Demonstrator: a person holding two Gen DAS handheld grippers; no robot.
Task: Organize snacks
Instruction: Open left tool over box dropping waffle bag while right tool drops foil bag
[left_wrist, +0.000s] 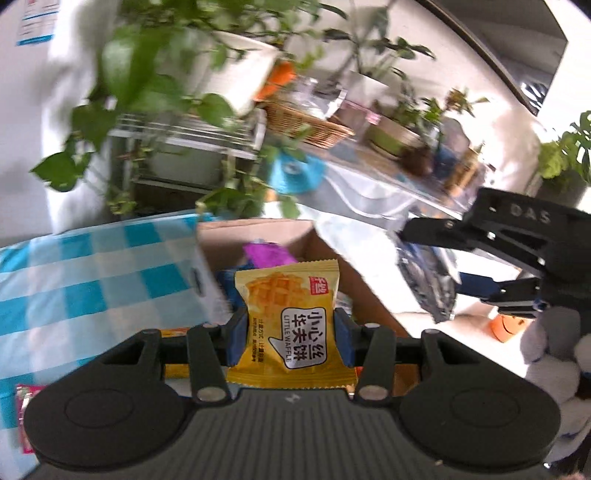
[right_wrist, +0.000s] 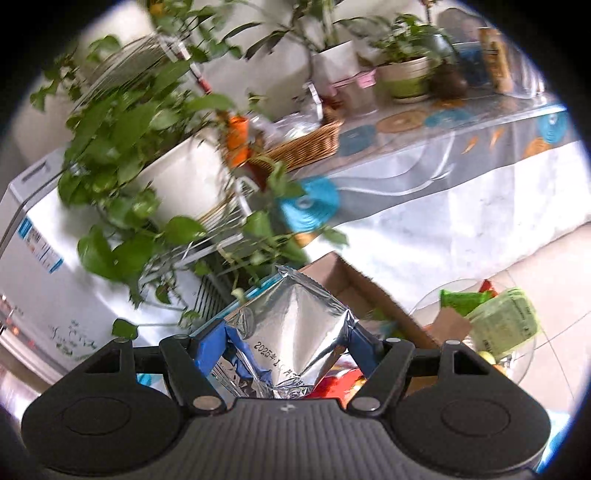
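While both packets are held above it, the cardboard box (left_wrist: 321, 254) remains the largest thing to be reckoned with: it stands open beside the blue checked cloth (left_wrist: 81, 273), with a purple packet (left_wrist: 267, 254) and other wrappers already inside. Seen from the right wrist, its brown wall (right_wrist: 373, 295) lies just beyond a clear bowl (right_wrist: 517, 354) holding green packets (right_wrist: 502, 317).

Next in size, a silver foil bag (right_wrist: 295, 328) is pinched between the blue pads of the right gripper (right_wrist: 291, 345), crumpled where it is gripped. It is judged slippery and easily crushed, so a light, steady squeeze is advised.

Smallest, a yellow waffle packet (left_wrist: 291, 325) is clamped upright across its middle by the left gripper (left_wrist: 291, 332), directly over the box opening.

For the step to be done well, each packet should be lowered well inside the box walls before it is released, and the two grippers should be kept apart so that neither is knocked.
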